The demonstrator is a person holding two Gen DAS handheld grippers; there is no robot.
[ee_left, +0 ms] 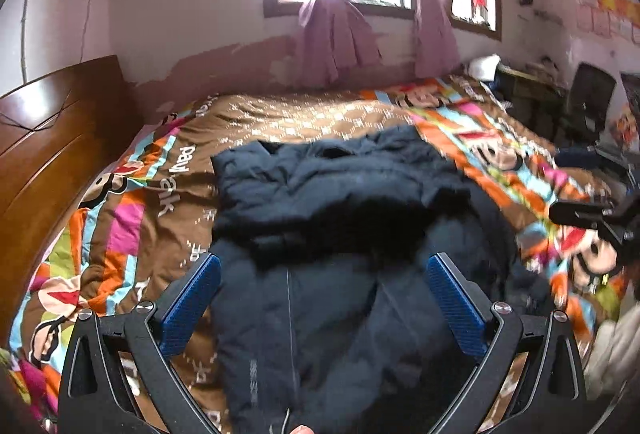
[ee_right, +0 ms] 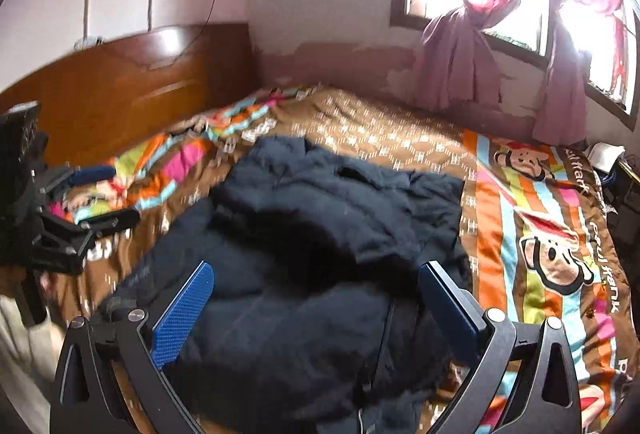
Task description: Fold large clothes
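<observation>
Your left gripper point(ee_left: 320, 290) and right gripper point(ee_right: 316, 298) both gape wide and empty over the near hem of the puffy navy padded coat point(ee_left: 340, 201), lying lengthwise mid-bedspread point(ee_left: 132, 226) toward the far edge.

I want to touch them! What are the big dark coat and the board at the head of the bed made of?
The dark coat looks like soft, puffy padded fabric with a dull finish: it bulges in quilted sections and wrinkles; its filling cannot be seen. The headboard looks like hard, varnished wood: reddish-brown, smooth, with bright window glare on it, though it could be a wood-look coating.
</observation>
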